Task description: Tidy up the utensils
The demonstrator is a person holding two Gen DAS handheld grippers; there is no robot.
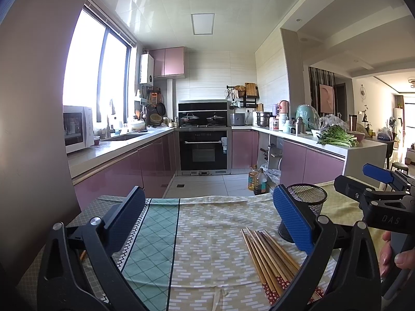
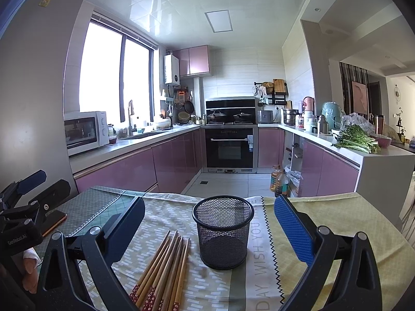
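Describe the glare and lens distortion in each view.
Left wrist view: the window is blown out white and the wall edges bow outward. Right wrist view: same overexposed window, glare on the glossy ceiling, black corners from the fisheye.

A bundle of chopsticks (image 2: 162, 269) lies on the tablecloth (image 2: 324, 223), just left of the mesh cup (image 2: 223, 233). The cup stands upright. Far behind, oil bottles (image 2: 278, 180) stand on the floor. Greens (image 2: 355, 140) lie on the right counter (image 2: 384, 155).
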